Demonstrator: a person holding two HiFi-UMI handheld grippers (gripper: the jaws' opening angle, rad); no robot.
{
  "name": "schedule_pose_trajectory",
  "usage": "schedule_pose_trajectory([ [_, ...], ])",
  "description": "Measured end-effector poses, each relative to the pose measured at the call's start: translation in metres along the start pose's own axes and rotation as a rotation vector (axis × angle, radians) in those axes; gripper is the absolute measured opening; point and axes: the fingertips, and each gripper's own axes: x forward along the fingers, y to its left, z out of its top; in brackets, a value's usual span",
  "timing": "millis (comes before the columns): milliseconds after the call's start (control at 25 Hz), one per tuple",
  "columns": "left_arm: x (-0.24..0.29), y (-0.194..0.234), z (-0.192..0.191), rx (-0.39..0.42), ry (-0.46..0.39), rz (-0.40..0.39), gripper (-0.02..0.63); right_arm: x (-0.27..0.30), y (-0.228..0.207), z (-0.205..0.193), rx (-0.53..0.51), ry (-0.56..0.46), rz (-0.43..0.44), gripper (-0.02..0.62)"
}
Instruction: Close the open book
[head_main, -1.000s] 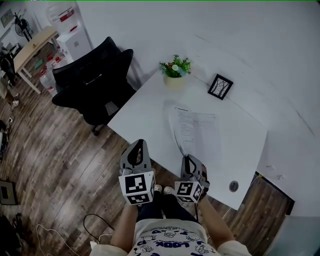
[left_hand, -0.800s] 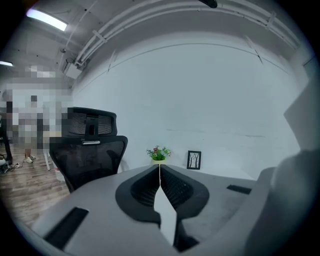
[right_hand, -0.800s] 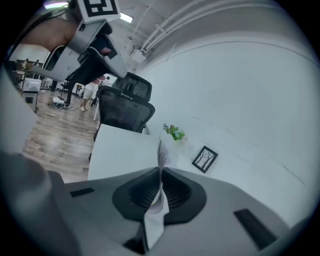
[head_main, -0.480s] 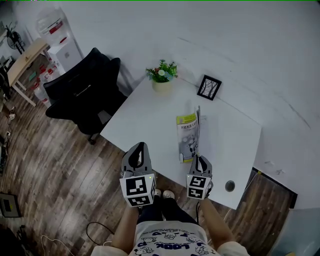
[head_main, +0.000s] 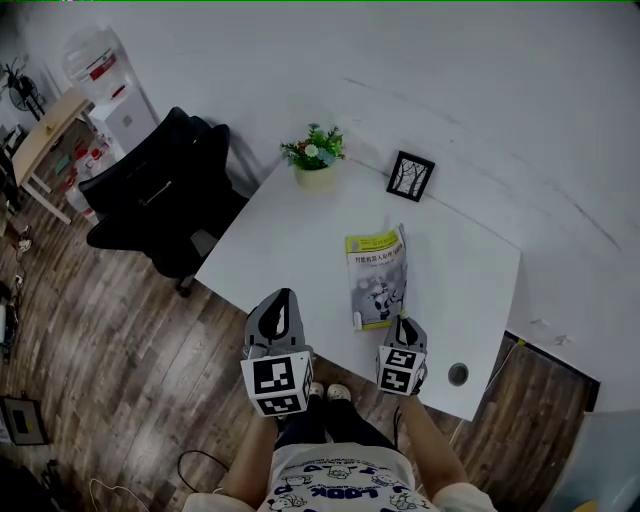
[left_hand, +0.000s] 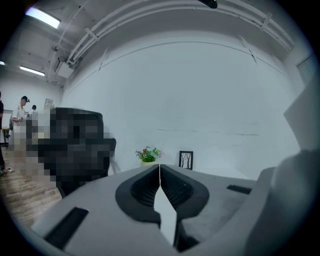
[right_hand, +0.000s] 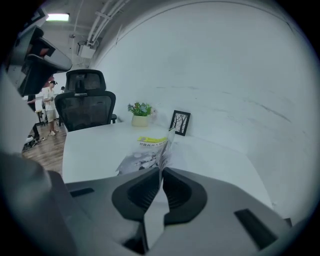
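Note:
The book lies on the white table with its yellow-green front cover facing up. Its right-hand page edge still stands slightly raised. My right gripper is at the book's near right corner. In the right gripper view its jaws are closed, and the raised page edge runs straight into the gap between them. My left gripper hovers over the table's near left edge, apart from the book. It is shut with nothing between its fingers.
A potted plant and a small framed picture stand at the table's far side. A black office chair is at the left. A cable hole sits near the front right corner. People stand far off at the left.
The book lay open a second ago, then its right half stood upright. It has now swung over to the left and lies almost flat, cover up. The right gripper rolled with it.

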Motion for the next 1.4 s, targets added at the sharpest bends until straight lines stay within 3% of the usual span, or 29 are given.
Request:
schedule_pose_trajectory([
  [320,0.01,-0.014,0.006,0.019,-0.003,-0.026,0.026,0.021,-0.021,-0.034,0.19,0.115,-0.016,0.04],
  [720,0.017,-0.01,0.007,0.024,-0.001,-0.016,0.026,0.034,-0.033,-0.051,0.252,0.194,-0.02,0.063],
  [1200,0.021,-0.009,0.007,0.01,0.001,-0.028,0.026,0.027,-0.054,-0.057,0.264,0.2,-0.111,0.238],
  [1400,0.019,-0.006,0.011,0.004,-0.011,-0.028,0.026,0.003,-0.073,-0.025,0.284,0.067,-0.175,0.238],
])
